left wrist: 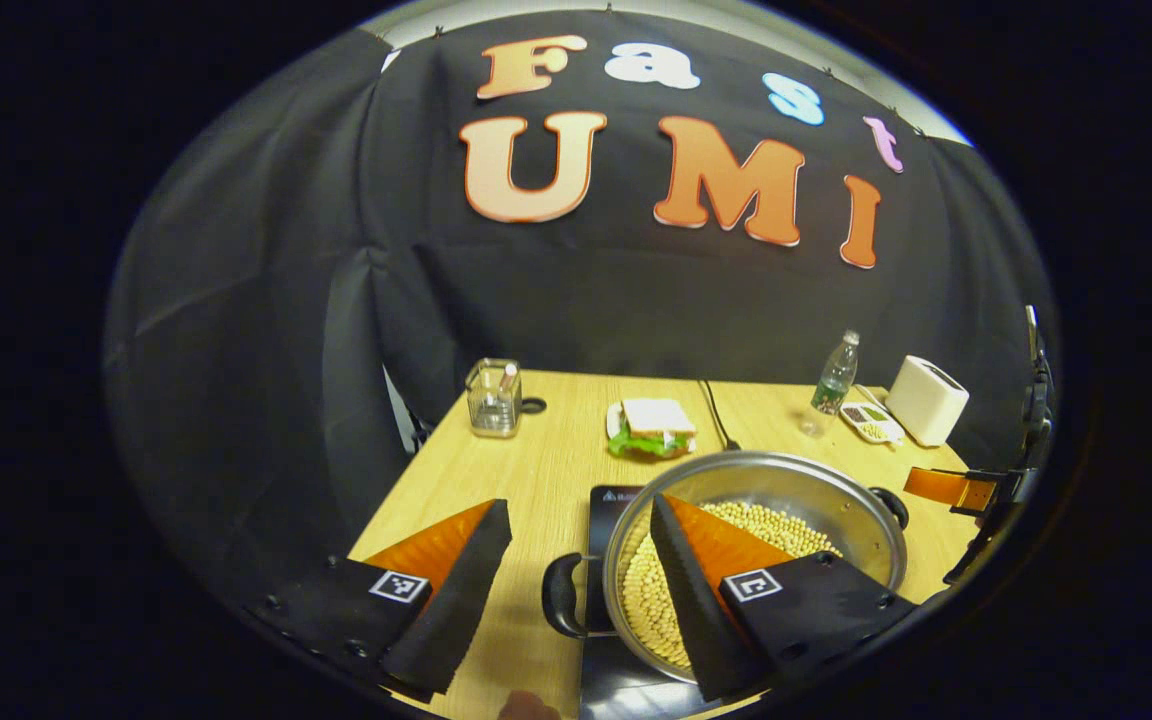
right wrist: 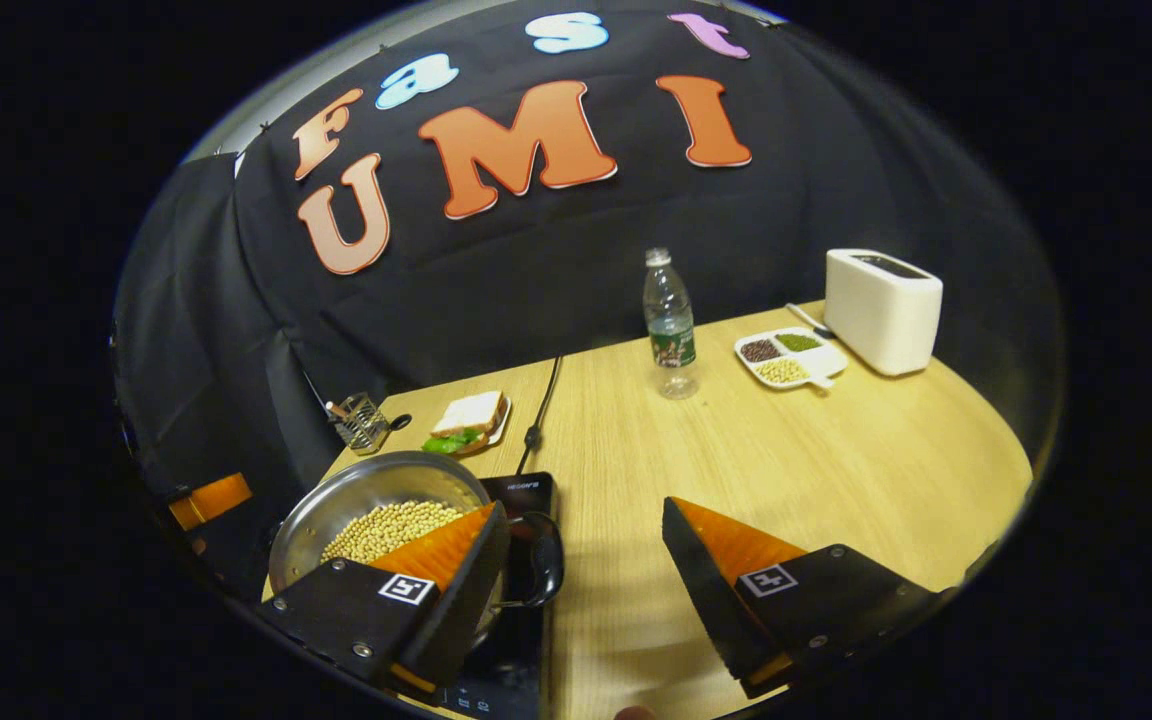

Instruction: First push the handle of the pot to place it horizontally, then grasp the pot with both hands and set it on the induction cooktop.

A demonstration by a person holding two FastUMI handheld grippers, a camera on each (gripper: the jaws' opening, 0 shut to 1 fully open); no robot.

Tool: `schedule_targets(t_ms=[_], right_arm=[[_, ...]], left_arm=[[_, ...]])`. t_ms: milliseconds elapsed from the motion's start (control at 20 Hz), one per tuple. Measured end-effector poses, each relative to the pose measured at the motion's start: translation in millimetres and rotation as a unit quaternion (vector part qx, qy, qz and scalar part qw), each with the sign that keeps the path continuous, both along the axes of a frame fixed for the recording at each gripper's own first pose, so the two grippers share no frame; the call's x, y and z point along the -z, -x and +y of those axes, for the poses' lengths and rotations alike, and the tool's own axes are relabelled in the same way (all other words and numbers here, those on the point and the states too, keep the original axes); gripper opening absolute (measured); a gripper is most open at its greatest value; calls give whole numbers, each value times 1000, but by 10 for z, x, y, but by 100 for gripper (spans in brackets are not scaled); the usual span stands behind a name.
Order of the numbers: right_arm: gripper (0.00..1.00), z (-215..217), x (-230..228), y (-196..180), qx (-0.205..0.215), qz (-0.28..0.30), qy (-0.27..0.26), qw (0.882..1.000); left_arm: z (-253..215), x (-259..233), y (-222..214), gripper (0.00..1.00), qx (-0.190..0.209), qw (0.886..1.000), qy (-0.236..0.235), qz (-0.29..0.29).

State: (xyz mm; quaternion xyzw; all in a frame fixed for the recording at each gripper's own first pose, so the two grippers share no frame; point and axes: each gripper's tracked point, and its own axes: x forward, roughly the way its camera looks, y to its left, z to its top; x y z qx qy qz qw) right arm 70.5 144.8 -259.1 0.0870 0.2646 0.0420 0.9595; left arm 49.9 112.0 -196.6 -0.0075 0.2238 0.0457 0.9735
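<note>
Sitting on the induction cooktop (left wrist: 608, 500), the pot (left wrist: 796, 478) of beans looks heavy and slick-walled; we'd grip its two side handles. Both left tongs (left wrist: 581, 515) and right tongs (right wrist: 584, 518) gape wide, straddling those handles.

We see the left gripper (left wrist: 581, 540) with its fingers spread wide, tips pointing toward 12 o'clock. The right gripper (right wrist: 586, 535) is spread likewise (its body also shows at 3 o'clock in the left gripper view).
</note>
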Motion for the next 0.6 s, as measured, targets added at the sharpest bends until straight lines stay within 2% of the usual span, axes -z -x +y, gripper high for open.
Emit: schedule_targets(t_ms=[50,100,400,550,600], right_arm=[[95,-95,-156,24,3,-14,3,1000],[95,-183,-309,35,6,-28,6,1000],[95,-764,-1296,245,30,-115,28,992],[95,-1054,-1755,394,43,-155,50,986],[95,-1130,-1899,455,46,-166,56,983]], left_arm=[[-44,-172,13,92,0,1000,-6,-20],[-100,-345,33,99,1,999,-6,-37],[-337,-1399,228,98,1,990,11,-143],[-402,-1865,409,95,0,983,-3,-183],[-431,-2002,454,99,-1,981,-11,-194]])
